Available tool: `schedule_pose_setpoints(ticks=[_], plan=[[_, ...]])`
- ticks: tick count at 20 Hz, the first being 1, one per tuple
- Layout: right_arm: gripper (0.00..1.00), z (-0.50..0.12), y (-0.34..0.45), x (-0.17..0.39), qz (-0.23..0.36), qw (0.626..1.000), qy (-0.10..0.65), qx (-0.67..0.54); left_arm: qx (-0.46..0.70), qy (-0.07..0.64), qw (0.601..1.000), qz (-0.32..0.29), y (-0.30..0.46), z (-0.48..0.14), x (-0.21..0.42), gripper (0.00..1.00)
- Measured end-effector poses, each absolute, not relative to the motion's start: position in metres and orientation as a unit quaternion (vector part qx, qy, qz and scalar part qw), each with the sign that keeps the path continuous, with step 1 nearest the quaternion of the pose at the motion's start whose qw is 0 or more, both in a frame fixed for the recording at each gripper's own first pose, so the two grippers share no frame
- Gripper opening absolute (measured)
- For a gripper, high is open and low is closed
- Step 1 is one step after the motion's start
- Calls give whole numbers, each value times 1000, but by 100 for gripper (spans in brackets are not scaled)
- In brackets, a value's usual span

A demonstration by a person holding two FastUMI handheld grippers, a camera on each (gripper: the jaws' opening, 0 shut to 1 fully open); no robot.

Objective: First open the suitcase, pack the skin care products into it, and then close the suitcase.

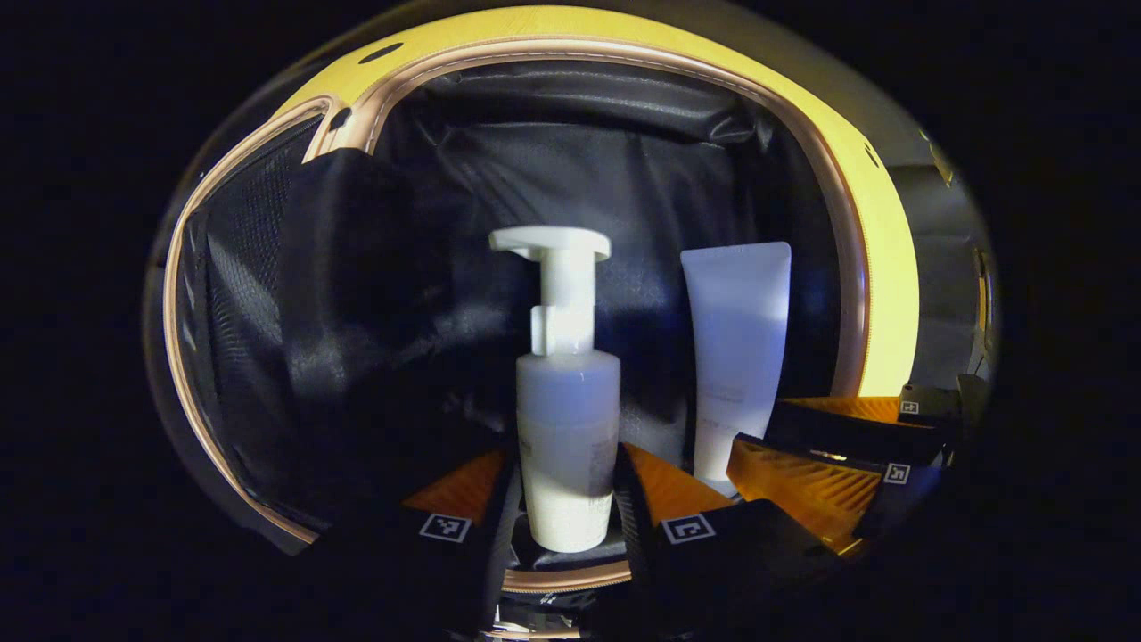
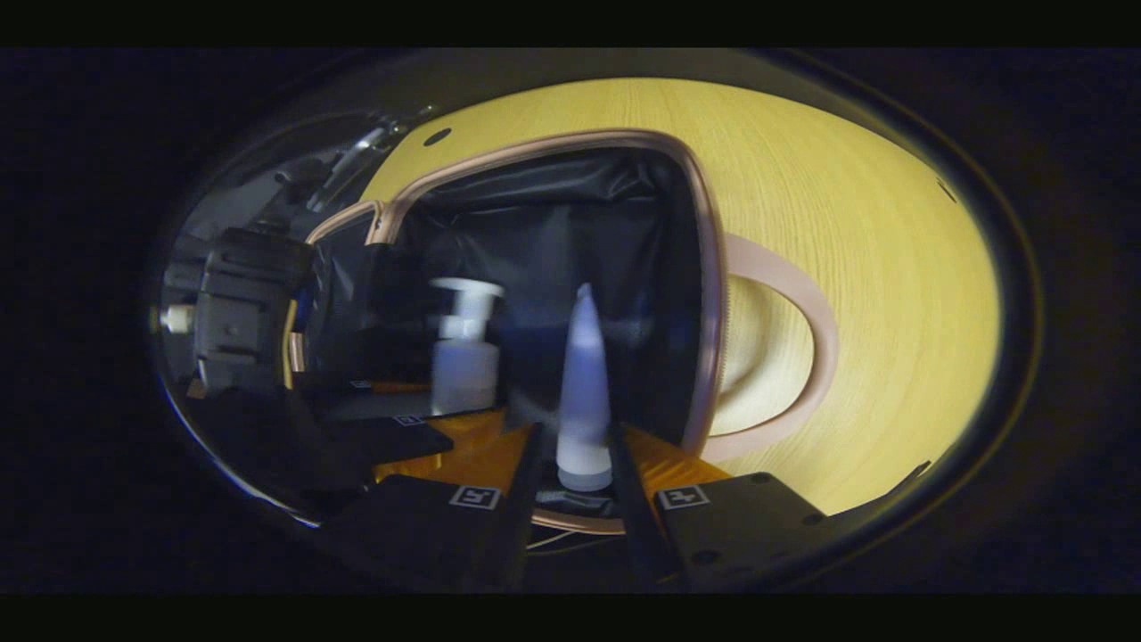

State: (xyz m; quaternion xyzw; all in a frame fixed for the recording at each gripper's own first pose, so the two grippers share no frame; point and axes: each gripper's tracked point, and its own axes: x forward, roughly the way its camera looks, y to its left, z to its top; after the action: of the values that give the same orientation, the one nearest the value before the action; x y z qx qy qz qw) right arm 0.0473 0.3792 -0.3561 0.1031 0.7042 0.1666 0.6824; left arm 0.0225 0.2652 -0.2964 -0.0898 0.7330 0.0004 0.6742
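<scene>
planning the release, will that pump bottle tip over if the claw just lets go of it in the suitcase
Probably yes. The pump bottle is tall and narrow with a wide pump head on top, so it looks top-heavy. The suitcase lining beneath is soft, wrinkled fabric, an unsteady base. Its smooth plastic may also slide between the left claw fingers.

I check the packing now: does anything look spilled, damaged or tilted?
Nothing stands out. The pump bottle and the tube are each held in a gripper over the open suitcase, both intact, with no spill visible.
</scene>
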Motion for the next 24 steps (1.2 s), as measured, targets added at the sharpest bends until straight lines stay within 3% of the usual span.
schedule_pose_setpoints(ticks=[2, 4, 5, 6, 9, 11, 13, 16, 19, 24], plan=[[61, -348, 373, 50, 165, 694, 694, 102, -92, 719, 689, -2, 264, -287, 27, 67], [66, -340, 370, 51, 170, 703, 682, 106, -79, 704, 706, -3, 267, -273, 29, 84], [71, -334, 367, 51, 177, 708, 675, 108, -70, 690, 721, -9, 269, -263, 32, 88], [68, -326, 365, 52, 186, 716, 663, 111, -59, 662, 747, -15, 272, -246, 39, 93], [95, -311, 351, 62, 224, 753, 609, 110, -54, 541, 836, -73, 274, -193, 69, 96], [96, -288, 350, 72, 264, 781, 547, 143, -56, 470, 876, -91, 295, -155, 75, 96], [95, -257, 360, 78, 291, 791, 499, 201, -67, 422, 903, -51, 338, -142, 78, 96], [95, -233, 356, 80, 315, 806, 455, 211, -102, 407, 906, 48, 429, -135, 69, 96], [96, -229, 353, 72, 323, 809, 446, 205, -139, 388, 906, 102, 506, -121, 59, 96], [96, -227, 347, 61, 322, 806, 447, 215, -142, 427, 871, 198, 615, -158, 23, 96]])
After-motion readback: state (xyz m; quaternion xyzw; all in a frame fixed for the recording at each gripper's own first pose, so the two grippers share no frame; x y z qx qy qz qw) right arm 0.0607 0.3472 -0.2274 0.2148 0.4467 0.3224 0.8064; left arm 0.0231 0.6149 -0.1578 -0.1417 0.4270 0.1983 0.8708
